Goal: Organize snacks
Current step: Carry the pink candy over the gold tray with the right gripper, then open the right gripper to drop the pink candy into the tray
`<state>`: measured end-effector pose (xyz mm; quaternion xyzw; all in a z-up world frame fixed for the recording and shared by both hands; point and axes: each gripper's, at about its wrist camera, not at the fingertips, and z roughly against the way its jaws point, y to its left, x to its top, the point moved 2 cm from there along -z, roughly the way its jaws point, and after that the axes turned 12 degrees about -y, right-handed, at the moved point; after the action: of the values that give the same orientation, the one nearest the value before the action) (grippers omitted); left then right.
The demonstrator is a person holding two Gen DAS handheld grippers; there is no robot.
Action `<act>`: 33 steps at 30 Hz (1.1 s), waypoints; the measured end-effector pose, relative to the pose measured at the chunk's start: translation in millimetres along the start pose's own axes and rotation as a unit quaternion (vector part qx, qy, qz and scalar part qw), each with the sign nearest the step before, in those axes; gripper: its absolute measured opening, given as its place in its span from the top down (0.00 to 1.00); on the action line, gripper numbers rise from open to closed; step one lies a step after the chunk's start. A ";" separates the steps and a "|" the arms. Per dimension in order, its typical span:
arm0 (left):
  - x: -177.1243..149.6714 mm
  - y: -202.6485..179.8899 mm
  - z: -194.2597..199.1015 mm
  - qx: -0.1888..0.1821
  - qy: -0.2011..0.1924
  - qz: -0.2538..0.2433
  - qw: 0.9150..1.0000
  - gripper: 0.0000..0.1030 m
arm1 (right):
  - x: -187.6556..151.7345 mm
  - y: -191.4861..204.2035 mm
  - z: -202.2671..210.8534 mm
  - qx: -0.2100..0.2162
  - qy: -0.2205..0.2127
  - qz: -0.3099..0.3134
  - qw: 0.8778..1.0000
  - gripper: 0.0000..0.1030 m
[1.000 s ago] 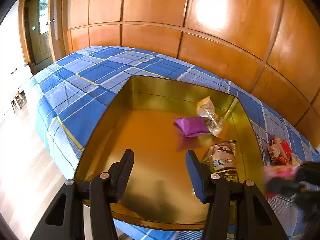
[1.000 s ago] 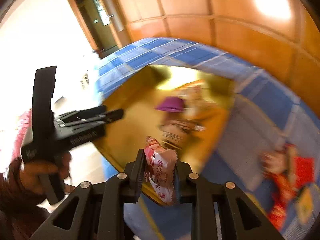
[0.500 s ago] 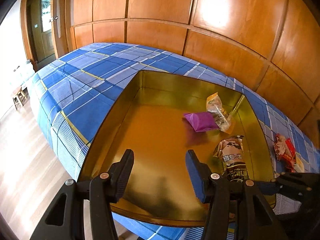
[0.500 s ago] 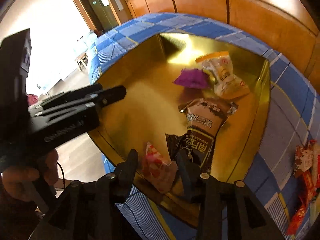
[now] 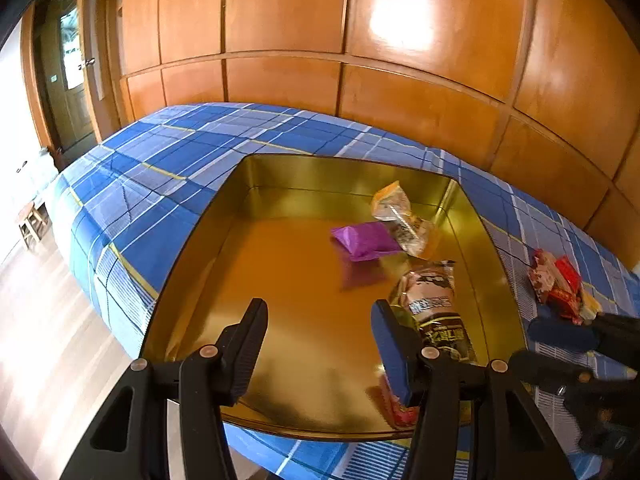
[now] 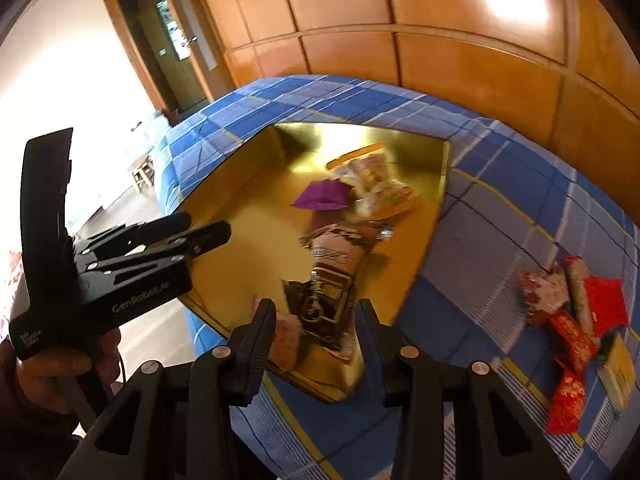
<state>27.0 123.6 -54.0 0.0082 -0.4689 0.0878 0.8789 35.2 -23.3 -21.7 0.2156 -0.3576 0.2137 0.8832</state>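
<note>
Now right gripper (image 6: 316,320) spread, empty, over pink snack (image 6: 285,340) in gold tray (image 6: 240,216); left gripper (image 5: 320,332) spread, empty

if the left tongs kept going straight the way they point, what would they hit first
Probably the bare floor of the gold tray; nothing lies between the left tongs and it, though depth is hard to judge.

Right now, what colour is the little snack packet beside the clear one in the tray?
Purple, seen best in the left wrist view.

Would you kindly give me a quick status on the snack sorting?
Both grippers open, left gripper and right gripper empty. Pink snack lies in gold tray. Red packets remain on blue cloth. Nothing in the way.
</note>
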 end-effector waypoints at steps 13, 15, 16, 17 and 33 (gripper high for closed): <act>0.0 -26.4 9.0 -0.017 -0.008 -0.040 0.999 0.47 | -5.2 -43.7 30.5 -0.047 -0.021 -0.021 0.998 0.60; 0.6 -29.9 9.8 -0.020 -0.009 -0.045 0.999 0.47 | -6.1 -52.1 34.9 -0.053 -0.021 -0.019 0.998 0.60; 0.7 -32.2 10.2 -0.021 -0.010 -0.049 0.999 0.47 | -6.5 -57.9 37.8 -0.060 -0.022 -0.020 0.998 0.60; 0.8 -33.9 10.5 -0.022 -0.010 -0.051 0.998 0.47 | -6.8 -64.2 40.9 -0.068 -0.022 -0.021 0.997 0.60; 4.1 -85.6 13.5 -0.067 -0.005 -0.111 0.992 0.47 | -23.5 -203.3 112.6 -0.210 -0.010 -0.046 0.977 0.60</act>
<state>32.1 38.6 -37.2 0.0022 -0.4743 -0.0423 0.8793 67.2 -254.6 -11.8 0.0436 -0.3934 0.0904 0.9139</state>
